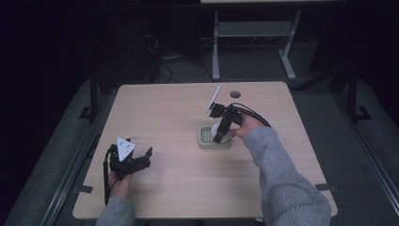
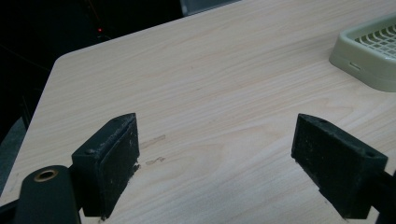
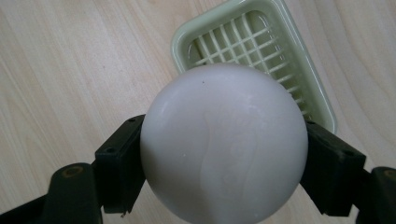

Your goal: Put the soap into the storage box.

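Note:
A pale green slotted tray [image 1: 203,141] sits on the wooden table a little right of centre; it also shows in the right gripper view as the tray [image 3: 289,56] and at the upper right of the left gripper view as the tray [image 2: 369,51]. My right gripper [image 1: 220,135] points down over the tray, shut on a round white ball [image 3: 224,140] held between its black jaws just above the grid. The ball [image 1: 216,128] looks small and white from above. My left gripper [image 1: 141,159] rests low at the table's front left, open, with bare wood between its jaws [image 2: 215,158].
The wooden table [image 1: 179,108] has a round cable hole [image 1: 235,94] near its far edge. Behind it stand the white legs of another table [image 1: 251,33] and cables on the dark floor. Black brackets edge the table's left side.

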Available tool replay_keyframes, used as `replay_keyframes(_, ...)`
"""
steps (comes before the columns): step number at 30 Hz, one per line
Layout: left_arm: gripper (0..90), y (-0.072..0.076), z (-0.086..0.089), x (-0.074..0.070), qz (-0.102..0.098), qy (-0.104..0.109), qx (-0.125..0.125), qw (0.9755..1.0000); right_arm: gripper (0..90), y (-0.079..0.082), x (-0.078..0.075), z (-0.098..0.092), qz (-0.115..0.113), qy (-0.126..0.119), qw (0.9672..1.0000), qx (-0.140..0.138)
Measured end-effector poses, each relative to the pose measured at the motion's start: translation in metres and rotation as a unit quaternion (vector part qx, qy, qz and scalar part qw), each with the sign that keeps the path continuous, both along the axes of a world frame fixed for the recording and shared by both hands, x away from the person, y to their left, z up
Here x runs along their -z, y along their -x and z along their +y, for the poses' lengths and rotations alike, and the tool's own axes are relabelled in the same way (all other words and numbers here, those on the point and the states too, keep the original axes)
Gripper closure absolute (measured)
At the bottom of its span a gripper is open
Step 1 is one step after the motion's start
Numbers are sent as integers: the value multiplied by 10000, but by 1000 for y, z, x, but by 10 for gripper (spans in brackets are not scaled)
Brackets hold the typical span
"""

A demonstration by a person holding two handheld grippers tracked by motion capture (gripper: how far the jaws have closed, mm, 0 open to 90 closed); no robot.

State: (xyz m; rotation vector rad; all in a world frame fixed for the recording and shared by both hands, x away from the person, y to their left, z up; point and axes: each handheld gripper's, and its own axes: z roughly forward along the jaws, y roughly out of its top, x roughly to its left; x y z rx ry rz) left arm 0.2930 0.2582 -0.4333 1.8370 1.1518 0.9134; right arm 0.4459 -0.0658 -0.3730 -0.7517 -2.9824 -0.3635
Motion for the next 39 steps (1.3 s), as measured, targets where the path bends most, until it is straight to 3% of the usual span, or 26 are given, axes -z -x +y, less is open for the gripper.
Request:
replay_keyframes(13,148,0,0,0,4,-27,8,10000,235,-9,-1,8,-62,50,10000,0)
replay_keyframes(39,148,0,0,0,-7,-5,8,10000,235,-23,24,14,-93,246,9995,183)
